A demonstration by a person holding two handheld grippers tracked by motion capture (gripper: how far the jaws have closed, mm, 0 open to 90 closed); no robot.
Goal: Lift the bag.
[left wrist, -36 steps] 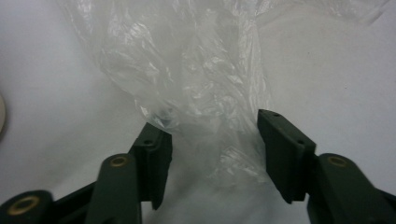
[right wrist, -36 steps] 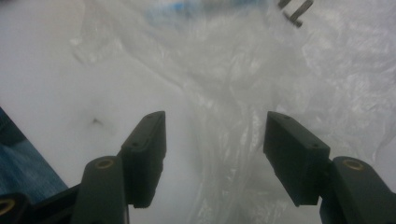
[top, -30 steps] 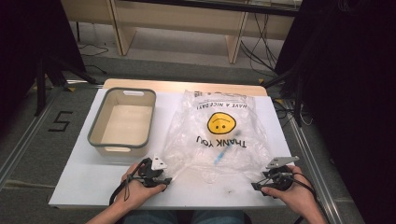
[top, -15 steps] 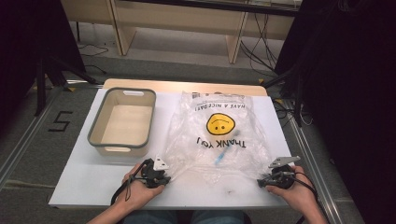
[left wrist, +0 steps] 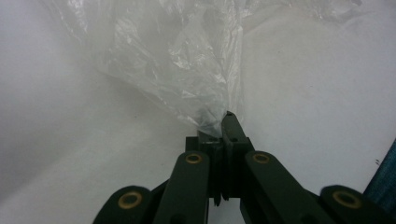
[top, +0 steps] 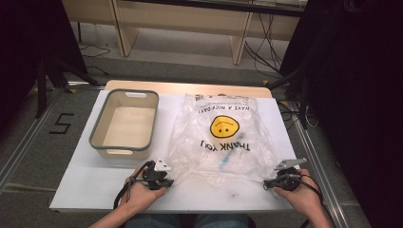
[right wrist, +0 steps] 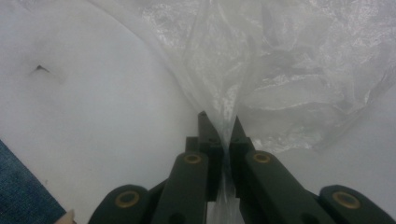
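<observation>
Plastic bag, clear and printed with a yellow smiley, is spread on the white bench beside a grey-rimmed tub. Its near corners are pinched: the left gripper and right gripper have just been closing, and film is now clamped between both pairs of jaws. For a clean lift, both corners are best raised together and evenly, so the thin film is not torn. A small blue item inside cannot be identified; how many layers are caught cannot be told.
</observation>
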